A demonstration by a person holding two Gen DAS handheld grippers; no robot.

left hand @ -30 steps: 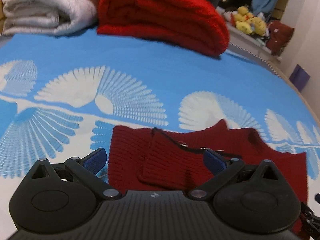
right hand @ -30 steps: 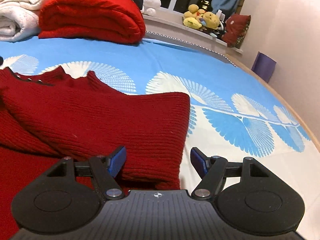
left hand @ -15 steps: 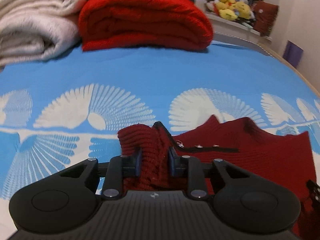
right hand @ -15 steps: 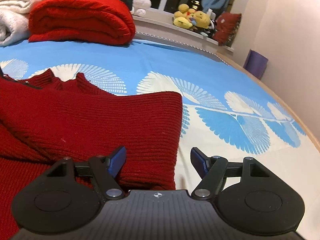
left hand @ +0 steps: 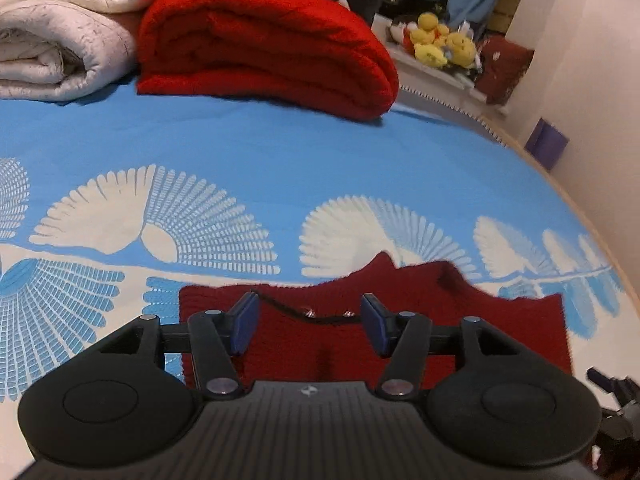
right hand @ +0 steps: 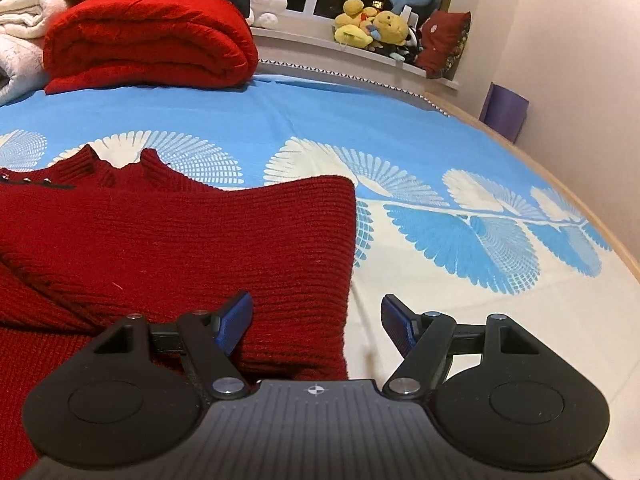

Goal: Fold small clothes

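A small dark red knit sweater (left hand: 404,320) lies partly folded on the blue and white bedspread (left hand: 280,168). My left gripper (left hand: 310,326) is open just above the sweater's left part, near a dark trim with small metal snaps (left hand: 326,314). In the right wrist view the sweater (right hand: 180,240) fills the left half, with a folded sleeve across it. My right gripper (right hand: 318,326) is open over the sweater's right edge, with the left pad (right hand: 236,320) over the knit and the right pad over the bedspread.
A folded bright red blanket (left hand: 264,44) and white quilts (left hand: 60,32) are stacked at the far side of the bed. Plush toys (right hand: 372,26) sit on the window sill. A purple object (right hand: 506,110) stands by the right wall.
My left gripper was shut on a bunch of the sweater half a second ago; now it is open and the knit lies flat. My right gripper stayed open and barely moved.
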